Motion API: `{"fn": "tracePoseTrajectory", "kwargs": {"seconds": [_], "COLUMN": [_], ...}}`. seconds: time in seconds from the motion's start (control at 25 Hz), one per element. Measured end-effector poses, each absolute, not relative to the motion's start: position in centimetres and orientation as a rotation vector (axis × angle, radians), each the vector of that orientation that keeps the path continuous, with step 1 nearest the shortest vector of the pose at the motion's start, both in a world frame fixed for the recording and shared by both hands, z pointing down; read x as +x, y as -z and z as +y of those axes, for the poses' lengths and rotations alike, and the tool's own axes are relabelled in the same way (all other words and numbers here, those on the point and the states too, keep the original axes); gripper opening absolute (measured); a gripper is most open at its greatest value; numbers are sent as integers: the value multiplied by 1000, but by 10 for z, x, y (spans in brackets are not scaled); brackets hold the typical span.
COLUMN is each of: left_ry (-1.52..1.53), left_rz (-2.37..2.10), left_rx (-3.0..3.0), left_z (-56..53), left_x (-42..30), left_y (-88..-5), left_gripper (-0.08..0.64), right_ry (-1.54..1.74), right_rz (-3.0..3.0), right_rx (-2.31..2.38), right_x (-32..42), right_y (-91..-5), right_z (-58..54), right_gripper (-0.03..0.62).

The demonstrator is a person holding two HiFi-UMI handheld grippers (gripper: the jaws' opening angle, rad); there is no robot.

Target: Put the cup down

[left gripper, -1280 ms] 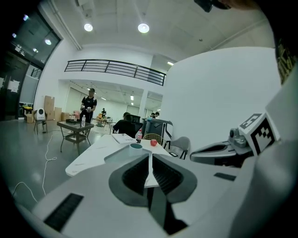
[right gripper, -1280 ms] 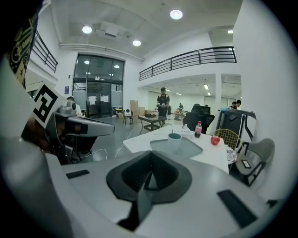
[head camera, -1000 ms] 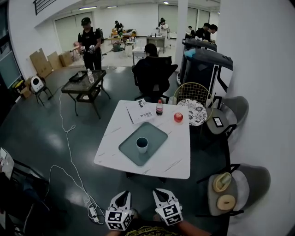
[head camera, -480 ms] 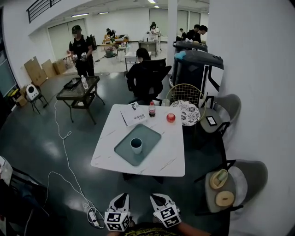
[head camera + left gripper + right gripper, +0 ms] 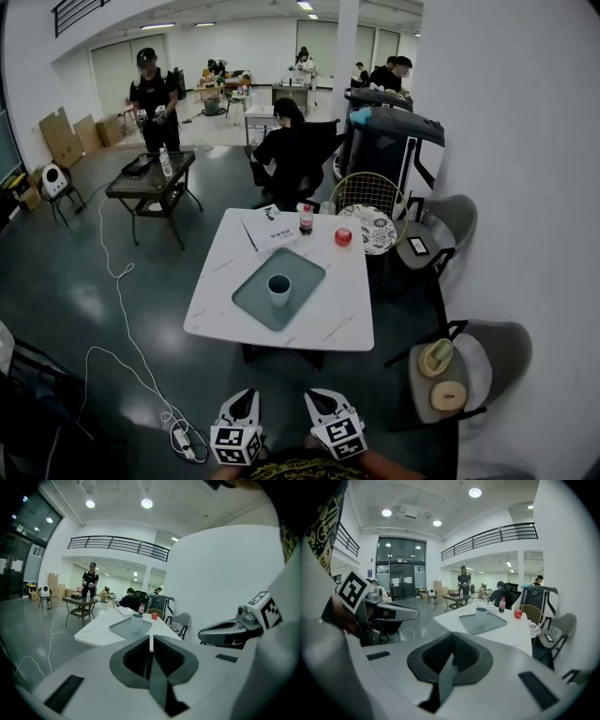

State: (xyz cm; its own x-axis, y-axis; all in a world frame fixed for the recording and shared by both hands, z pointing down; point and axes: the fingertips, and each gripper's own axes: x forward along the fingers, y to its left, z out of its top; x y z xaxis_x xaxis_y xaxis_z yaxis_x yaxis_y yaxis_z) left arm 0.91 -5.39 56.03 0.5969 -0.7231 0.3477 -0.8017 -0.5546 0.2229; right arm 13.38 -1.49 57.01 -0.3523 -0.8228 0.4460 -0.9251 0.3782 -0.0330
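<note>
1 cup [image 5: 278, 289] on 1 tray [image 5: 306, 271] on 1 table [image 5: 339, 302]

Head view: taken from above, facing forward and steeply down, well back from the white table [image 5: 339, 305], with the left gripper [image 5: 242, 397] and right gripper [image 5: 317, 397] at its lower edge. Left gripper view and right gripper view: low, side by side, each looking almost level along its own jaws toward the distant table. All three views share the table, its tray [image 5: 302, 268] and the cup [image 5: 278, 288].

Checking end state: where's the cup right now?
Head view, centre: the cup stands upright on the grey tray in the middle of the white table, on the near side of the bottle.
</note>
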Motion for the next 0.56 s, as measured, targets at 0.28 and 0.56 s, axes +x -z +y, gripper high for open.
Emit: {"fn": "tracePoseTrajectory", "kwargs": {"seconds": [0.28,0.56], "left_ry": [-278,-273], "left_rz": [-1198,-1205], "left_rx": [2492,2489], "left_z": [-55,-53], "left_x": [12,12], "left_y": [-556,-553], "left_gripper": [34,34], "right_ry": [-376,-372], "right_rz": [-2258,-2256], "right_rx": [1551,1537], "right_x": [136,136], "right_y": [-560,-558], "right_z": [-15,-15], "right_gripper": [6,5]}}
